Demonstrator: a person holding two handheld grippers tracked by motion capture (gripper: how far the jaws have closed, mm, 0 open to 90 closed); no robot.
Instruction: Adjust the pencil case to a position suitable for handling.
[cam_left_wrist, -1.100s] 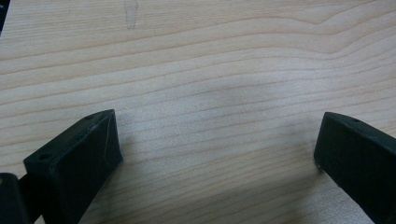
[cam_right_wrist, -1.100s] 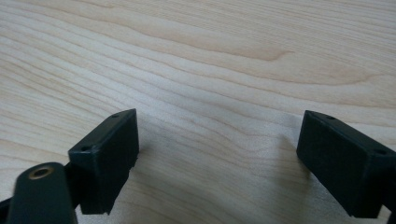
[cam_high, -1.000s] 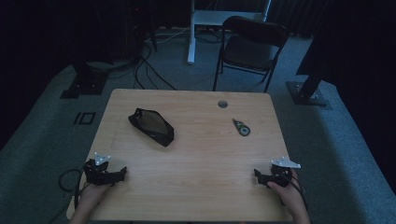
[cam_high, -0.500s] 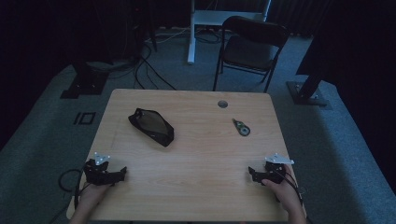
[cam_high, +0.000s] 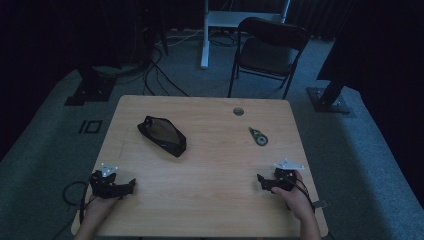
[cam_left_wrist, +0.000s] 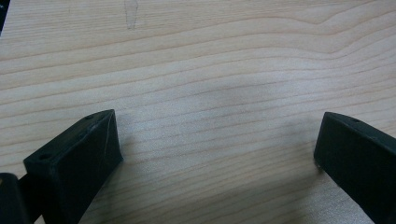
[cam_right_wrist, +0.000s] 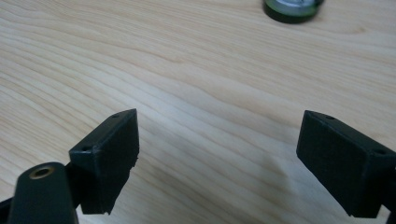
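Taking the black zip pouch (cam_high: 162, 135) as the landmark, it lies on the wooden counter (cam_high: 215, 150) left of the middle, slanted, with nothing touching it. The left gripper (cam_high: 131, 184) rests at the near edge of the counter, nearer the person than the pouch and a little to its left, well apart from it; in the left gripper view its jaws stand wide over bare wood grain, with nothing between them. Far to the right of the pouch, near the round cable hole (cam_high: 238, 111), lies a small green and black correction-tape dispenser (cam_high: 258, 136). The right gripper (cam_high: 260, 179) sits nearer the person than that dispenser, a long way right of the pouch, and it too is spread wide and empty; in the right gripper view the dispenser's (cam_right_wrist: 292, 10) dark round end peeks in at the top edge, ahead of the jaws. This reads as the very start of the work: both hands are set on the counter and neither thing is grasped. The likely next move is a reach, the right gripper going forward to close on the dispenser, which is small and low and so calls for a flat, centred approach, while the left gripper goes forward and right to the pouch.
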